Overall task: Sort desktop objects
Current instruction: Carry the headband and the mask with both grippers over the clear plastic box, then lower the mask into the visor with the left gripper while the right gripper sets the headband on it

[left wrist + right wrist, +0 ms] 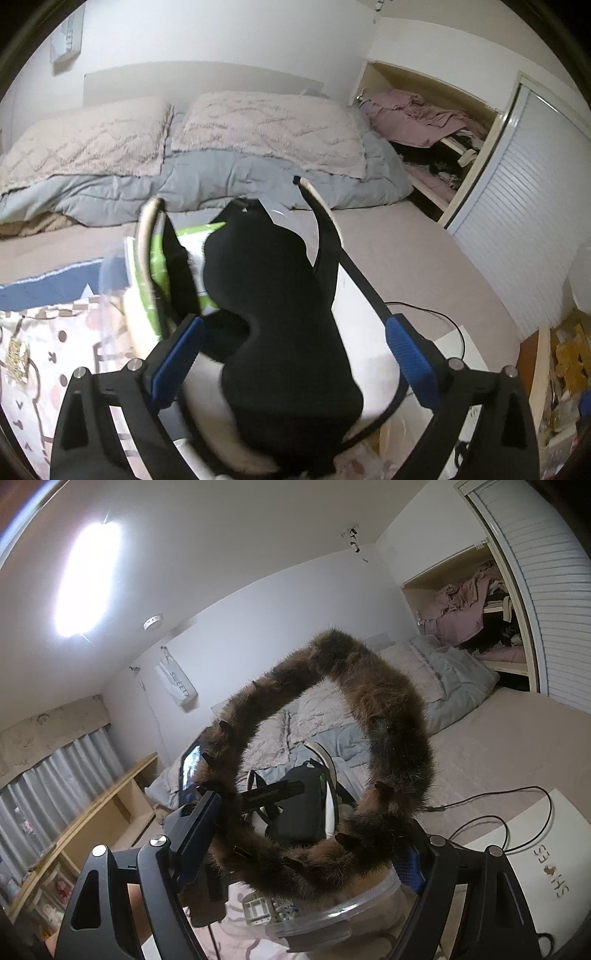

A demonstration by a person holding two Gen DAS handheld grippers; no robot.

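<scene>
My left gripper [291, 354] holds a black-and-white headband with black fabric ears [273, 302] between its blue pads [177, 358], lifted over the desk. A green-and-white packet [192, 236] lies behind it. My right gripper [299, 853] holds a brown furry headband [388, 738], a wide loop raised in front of the camera. Through the loop, in the right wrist view, the left gripper and its black-and-white headband [328, 775] show. A clear plastic container [332, 912] sits just below the furry headband.
A patterned cloth [44, 354] covers the desk at left. A white box marked SHOES [524, 856] with a black cable [491, 797] lies at right. A bed with grey duvet [221, 177] is behind. An open closet [436, 140] stands far right.
</scene>
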